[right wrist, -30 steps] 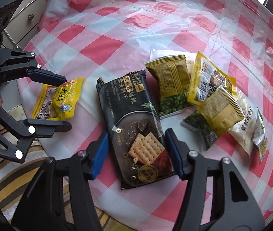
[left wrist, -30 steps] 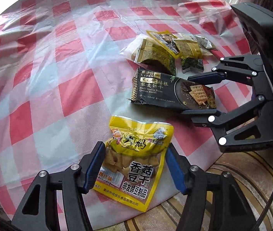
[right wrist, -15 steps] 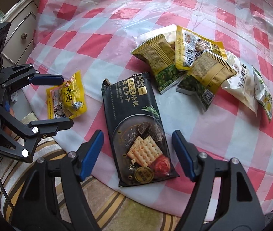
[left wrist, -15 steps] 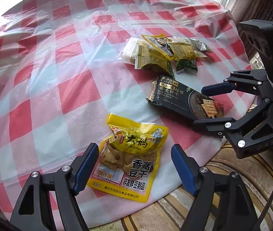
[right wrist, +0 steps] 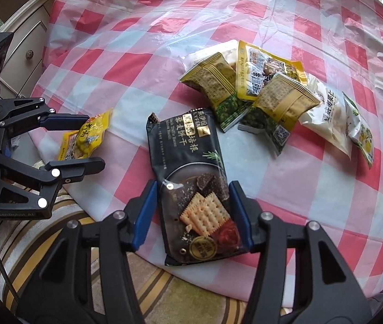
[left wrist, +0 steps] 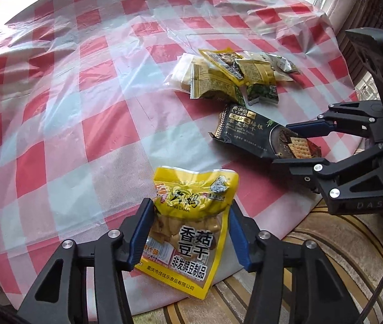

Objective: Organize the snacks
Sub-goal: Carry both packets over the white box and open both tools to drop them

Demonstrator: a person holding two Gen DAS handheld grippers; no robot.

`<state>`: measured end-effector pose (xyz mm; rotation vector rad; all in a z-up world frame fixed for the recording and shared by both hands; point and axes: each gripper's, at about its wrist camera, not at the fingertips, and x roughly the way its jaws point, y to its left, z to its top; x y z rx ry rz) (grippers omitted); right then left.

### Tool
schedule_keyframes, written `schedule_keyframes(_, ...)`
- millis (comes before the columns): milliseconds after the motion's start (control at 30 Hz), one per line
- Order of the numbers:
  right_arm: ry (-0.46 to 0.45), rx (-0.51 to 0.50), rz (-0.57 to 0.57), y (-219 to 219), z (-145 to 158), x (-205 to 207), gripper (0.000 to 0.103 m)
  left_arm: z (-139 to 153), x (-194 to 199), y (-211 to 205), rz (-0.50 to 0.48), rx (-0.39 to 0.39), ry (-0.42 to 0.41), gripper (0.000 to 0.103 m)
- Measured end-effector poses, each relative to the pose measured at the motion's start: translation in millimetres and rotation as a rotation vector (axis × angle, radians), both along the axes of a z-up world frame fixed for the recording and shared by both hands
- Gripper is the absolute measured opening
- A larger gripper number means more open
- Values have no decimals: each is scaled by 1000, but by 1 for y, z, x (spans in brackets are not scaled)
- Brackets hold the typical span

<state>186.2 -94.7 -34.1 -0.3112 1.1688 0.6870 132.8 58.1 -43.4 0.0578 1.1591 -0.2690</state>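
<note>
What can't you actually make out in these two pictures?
- Left wrist view: the near end of the black cracker pack is hidden by the right tool.
- Right wrist view: much of the yellow tofu pouch is hidden by the left tool.
- Both views: packets at the bottom of the snack pile are covered by others; their small print is unreadable.

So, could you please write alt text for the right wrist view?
The right gripper has its jaws around a black cracker packet at the edge of a red-checked table. To its left, the left gripper brackets a yellow snack pouch.
</note>
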Motion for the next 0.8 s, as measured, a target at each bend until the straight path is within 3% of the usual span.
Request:
schedule_keyframes(300, -31, 68, -45, -29, 24, -16, 55, 10, -8, -9, 35, -8, -8, 46)
schedule_keyframes(467, -36, 87, -105, -47, 29, -22, 55, 11, -8, -22, 40, 88, -6, 41)
schedule_keyframes(633, -42, 131, -163, -73, 38, -29, 55, 13, -9, -37, 22, 78, -4, 38)
schedule_keyframes(733, -49, 154, -192, -89, 45, -33, 55, 21, -7, -45, 36, 77, -25, 31)
schedule_keyframes(800, -53, 171, -214, -101, 49, -35, 55, 27, -4, -51, 38, 63, -36, 18)
